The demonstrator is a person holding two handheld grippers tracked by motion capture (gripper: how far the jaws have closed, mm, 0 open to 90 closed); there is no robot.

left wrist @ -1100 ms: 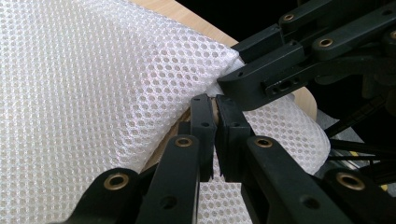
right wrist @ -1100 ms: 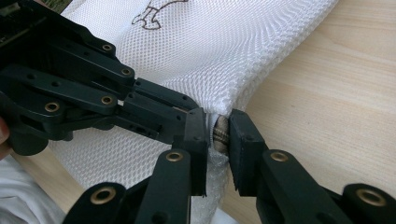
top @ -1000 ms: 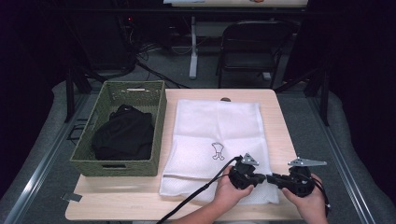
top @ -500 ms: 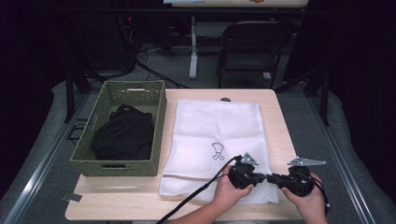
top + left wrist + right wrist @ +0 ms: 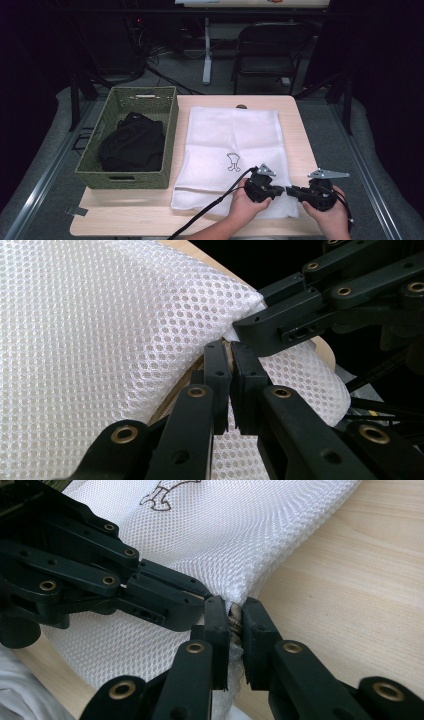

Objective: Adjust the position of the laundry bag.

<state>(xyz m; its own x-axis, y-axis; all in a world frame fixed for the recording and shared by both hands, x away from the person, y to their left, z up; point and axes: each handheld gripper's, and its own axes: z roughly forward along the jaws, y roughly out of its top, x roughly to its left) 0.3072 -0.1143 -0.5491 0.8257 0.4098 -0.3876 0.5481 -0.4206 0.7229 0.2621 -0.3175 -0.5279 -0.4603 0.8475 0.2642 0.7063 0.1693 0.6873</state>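
Observation:
A white mesh bag (image 5: 232, 135) with a small printed emblem lies flat on the wooden table (image 5: 300, 130). Both grippers meet at its near right corner. My left gripper (image 5: 280, 190) comes from the left and is shut on the bag's edge (image 5: 100, 330), its tips (image 5: 231, 347) pinching the mesh. My right gripper (image 5: 292, 191) faces it from the right, shut on the same corner (image 5: 225, 530); a ribbed tan strip shows between its tips (image 5: 234, 607). The two pairs of jaws almost touch. The corner is lifted slightly off the table.
A green woven basket (image 5: 122, 180) with black clothing (image 5: 132, 142) in it stands left of the bag. A small dark object (image 5: 241, 106) sits at the table's far edge. A folding chair (image 5: 270, 50) stands beyond the table. Bare wood (image 5: 350, 580) lies right of the bag.

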